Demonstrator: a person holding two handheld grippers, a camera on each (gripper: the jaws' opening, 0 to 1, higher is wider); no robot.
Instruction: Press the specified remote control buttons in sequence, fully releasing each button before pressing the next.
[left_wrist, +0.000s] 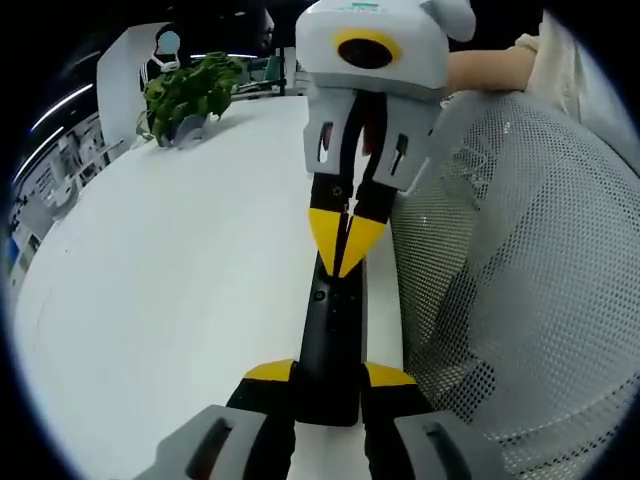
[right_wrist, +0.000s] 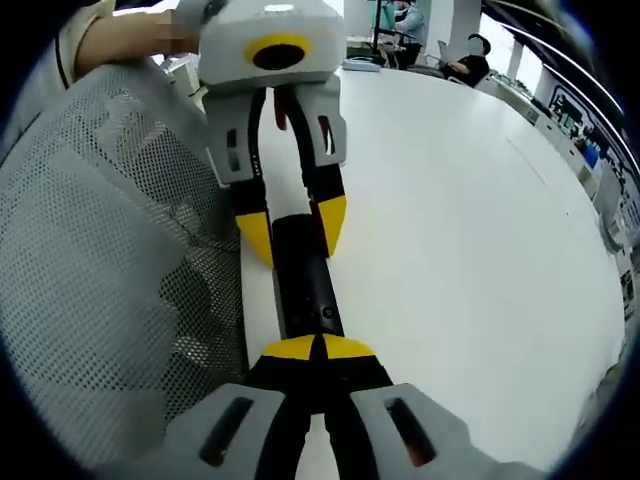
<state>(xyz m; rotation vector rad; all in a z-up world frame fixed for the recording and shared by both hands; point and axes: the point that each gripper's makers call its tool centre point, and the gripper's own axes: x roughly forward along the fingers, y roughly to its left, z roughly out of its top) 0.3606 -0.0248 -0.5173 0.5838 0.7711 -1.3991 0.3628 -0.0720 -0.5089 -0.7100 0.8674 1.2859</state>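
I see my left gripper (left_wrist: 330, 385) clamping one end of the black remote (left_wrist: 335, 330) above the white table (left_wrist: 180, 290); my right gripper (right_wrist: 317, 350), tips together, touches its top face. Potted plant (left_wrist: 190, 95) behind.

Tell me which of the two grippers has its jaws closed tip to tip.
The right gripper: its yellow tips meet on top of the black remote, whereas the left gripper has its jaws spread, clasping the remote's two sides.
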